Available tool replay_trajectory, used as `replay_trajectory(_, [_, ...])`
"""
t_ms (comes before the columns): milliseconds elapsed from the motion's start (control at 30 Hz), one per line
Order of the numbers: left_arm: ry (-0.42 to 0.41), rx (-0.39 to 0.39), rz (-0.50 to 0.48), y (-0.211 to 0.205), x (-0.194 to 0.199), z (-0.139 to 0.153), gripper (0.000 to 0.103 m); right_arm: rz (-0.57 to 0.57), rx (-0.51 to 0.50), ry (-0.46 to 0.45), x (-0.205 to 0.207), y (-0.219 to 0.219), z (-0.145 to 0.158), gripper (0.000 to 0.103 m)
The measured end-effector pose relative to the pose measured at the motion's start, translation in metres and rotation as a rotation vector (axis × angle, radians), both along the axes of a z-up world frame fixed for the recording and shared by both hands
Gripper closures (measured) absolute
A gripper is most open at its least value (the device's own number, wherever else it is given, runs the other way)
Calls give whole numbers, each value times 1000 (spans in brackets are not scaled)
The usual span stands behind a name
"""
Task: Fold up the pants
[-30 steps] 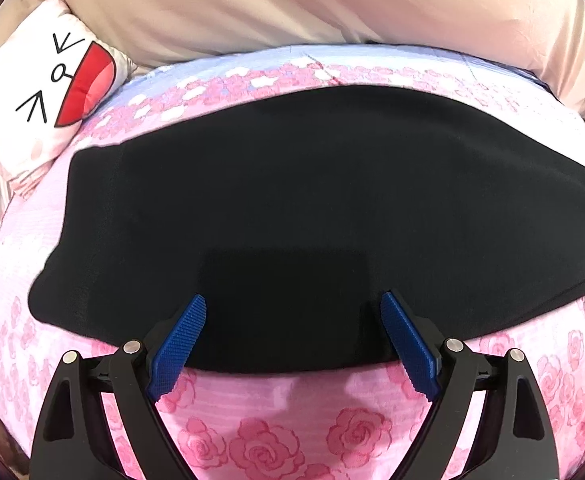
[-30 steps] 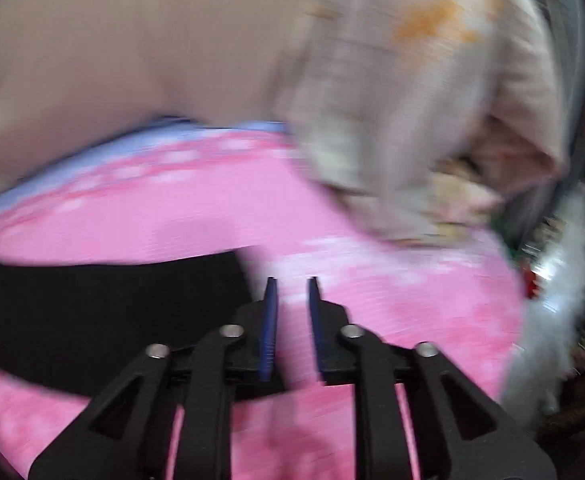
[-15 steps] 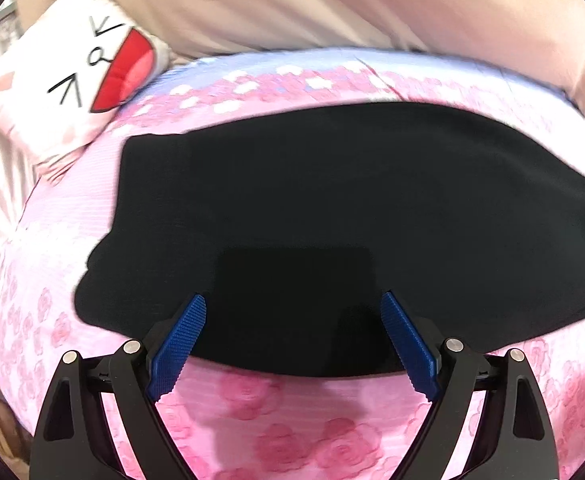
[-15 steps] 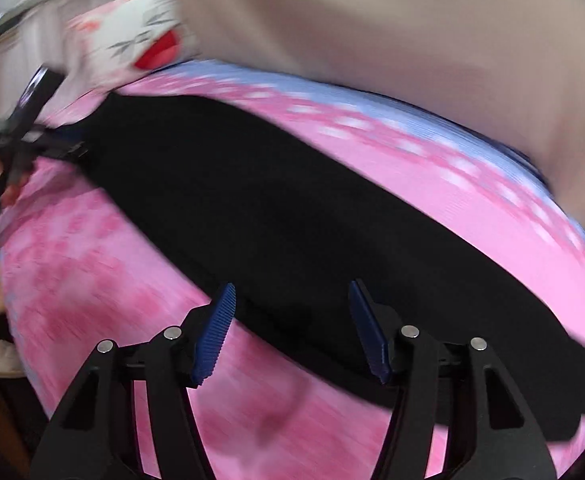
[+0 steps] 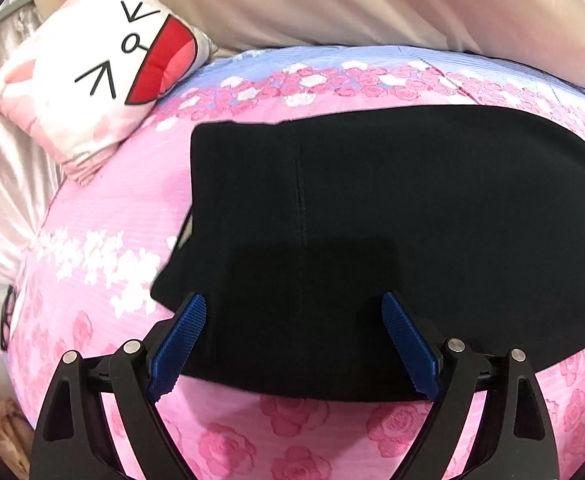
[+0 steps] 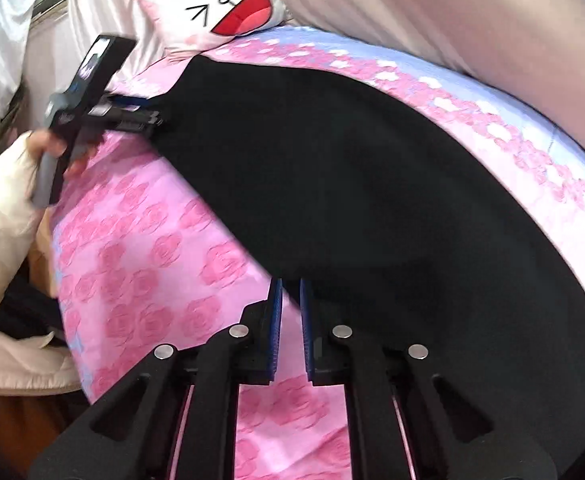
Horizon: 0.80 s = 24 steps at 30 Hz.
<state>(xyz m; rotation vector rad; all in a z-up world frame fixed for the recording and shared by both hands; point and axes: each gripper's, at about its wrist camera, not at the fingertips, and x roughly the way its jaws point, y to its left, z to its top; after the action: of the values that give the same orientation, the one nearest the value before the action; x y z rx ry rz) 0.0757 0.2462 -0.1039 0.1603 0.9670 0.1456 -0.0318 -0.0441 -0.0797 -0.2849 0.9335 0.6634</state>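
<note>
The black pants (image 5: 392,208) lie flat on the pink rose-print bed (image 5: 104,248). Left gripper (image 5: 294,340) fingers stand wide apart, the near hem between them. Right gripper (image 6: 290,320) fingers are closing, nearly together, at the pants' near edge; grip undetermined.

We are seeing plain black pants (image 5: 412,200) lying on a pink rose-patterned bedspread (image 5: 104,216) with a lilac band, beside a white pillow (image 5: 92,80) showing a red cartoon mouth.
</note>
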Motion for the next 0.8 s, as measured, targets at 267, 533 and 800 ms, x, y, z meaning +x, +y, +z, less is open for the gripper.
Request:
replay_trajectory(267, [2, 24, 7, 7, 10, -4, 8, 55, -131, -139, 1, 34, -2, 42])
replay_trajectory(533, [2, 4, 29, 15, 13, -7, 5, 58, 0, 39, 10, 44, -1, 85])
replay_trajectory(800, [-67, 69, 33, -7, -6, 23, 7, -258, 166, -128, -1, -61, 39, 49])
